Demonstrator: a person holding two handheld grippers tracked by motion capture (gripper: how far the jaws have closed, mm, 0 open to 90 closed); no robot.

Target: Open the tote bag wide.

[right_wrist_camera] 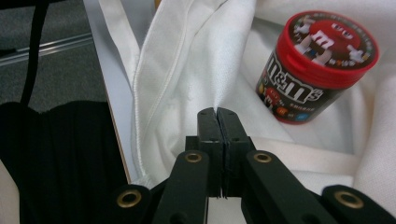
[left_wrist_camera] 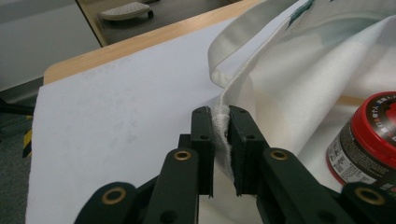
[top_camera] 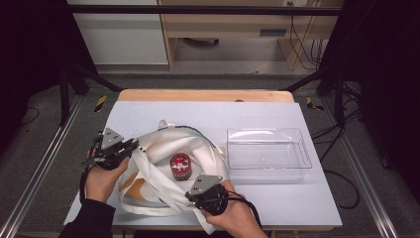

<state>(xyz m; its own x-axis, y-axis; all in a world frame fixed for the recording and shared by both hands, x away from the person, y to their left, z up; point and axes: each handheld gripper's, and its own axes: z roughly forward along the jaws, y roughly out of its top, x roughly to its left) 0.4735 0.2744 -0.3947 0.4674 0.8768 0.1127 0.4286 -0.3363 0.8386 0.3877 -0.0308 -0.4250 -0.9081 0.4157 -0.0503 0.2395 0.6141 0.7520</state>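
While the bag [top_camera: 168, 168] lies at table centre with the can [top_camera: 181, 165] inside, its nine-o'clock rim is pinched by the left gripper [left_wrist_camera: 220, 122], its five-o'clock edge clamped by the right gripper [right_wrist_camera: 218, 114].

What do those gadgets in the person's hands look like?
Both are black tongs with two flat, straight jaws on hinged links with brass-coloured rivets. The left tongs and right tongs each carry a grey three-cornered plate and trail a black cable. A black sleeve covers the left forearm.

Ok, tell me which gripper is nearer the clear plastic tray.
Right. The right gripper grips the white cloth bag just short of the tray's near-left corner; the left gripper pinches the bag's far side.
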